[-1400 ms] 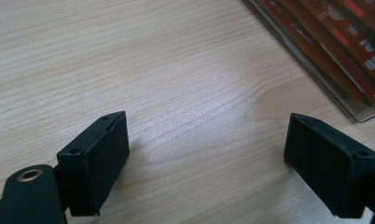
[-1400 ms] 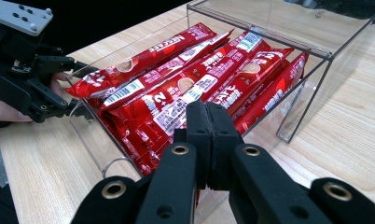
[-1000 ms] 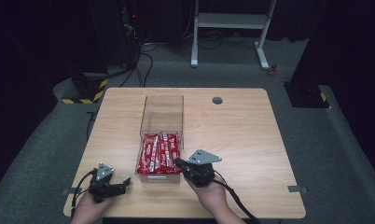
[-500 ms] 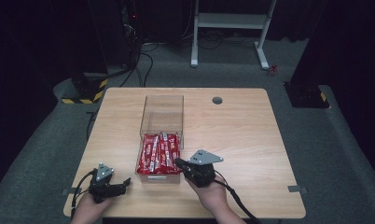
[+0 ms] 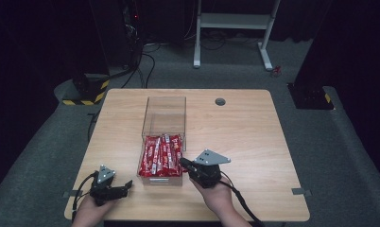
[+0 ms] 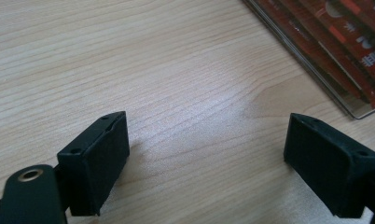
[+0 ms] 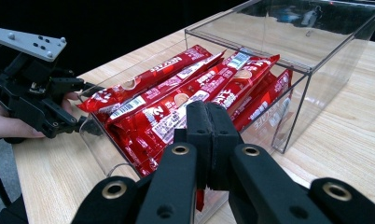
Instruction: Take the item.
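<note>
Bare tabletop [image 5: 245, 127] right of the clear box [image 5: 163, 124], unobstructed.

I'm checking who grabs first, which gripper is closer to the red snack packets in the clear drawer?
Right. The right gripper sits shut at the red snack packets, at the drawer's edge. The left gripper rests open on the table beside the drawer, clearly apart.

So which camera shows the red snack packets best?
The right gripper view: the red snack packets sit close up in the clear box, labels and barcodes visible. The high view shows them small, from above. The left gripper view catches a few at its top corner.
</note>
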Available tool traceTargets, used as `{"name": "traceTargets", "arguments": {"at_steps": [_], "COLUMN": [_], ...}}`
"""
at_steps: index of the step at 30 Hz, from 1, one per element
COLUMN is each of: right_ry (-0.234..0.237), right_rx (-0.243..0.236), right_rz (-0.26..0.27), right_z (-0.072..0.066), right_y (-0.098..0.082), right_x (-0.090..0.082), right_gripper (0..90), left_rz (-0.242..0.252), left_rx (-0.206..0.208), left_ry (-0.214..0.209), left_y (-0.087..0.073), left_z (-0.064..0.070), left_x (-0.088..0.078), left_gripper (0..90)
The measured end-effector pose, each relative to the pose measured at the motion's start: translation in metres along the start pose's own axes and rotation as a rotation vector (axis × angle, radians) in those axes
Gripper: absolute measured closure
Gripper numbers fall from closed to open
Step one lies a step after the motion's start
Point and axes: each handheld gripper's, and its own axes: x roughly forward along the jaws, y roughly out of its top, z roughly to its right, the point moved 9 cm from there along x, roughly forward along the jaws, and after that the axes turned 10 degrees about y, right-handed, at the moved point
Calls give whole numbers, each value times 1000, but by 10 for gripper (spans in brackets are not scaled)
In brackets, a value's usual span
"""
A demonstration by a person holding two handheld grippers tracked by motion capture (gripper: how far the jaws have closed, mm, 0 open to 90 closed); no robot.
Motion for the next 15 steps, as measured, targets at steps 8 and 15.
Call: {"name": "traceTargets", "arguments": {"at_steps": [8,15], "right_ry": [4,-2], "right_rx": [-5,-5], "right_rz": [21,44], "right_z": [0,1], "right_y": [4,9], "right_x": [-4,-10], "right_gripper": [900,900], "left_rz": [1,1], "left_rx": [1,2], "left_ry": [2,1], "left_y": [0,0], "left_z": [0,0], "left_x": [0,0], "left_gripper": [144,144]}}
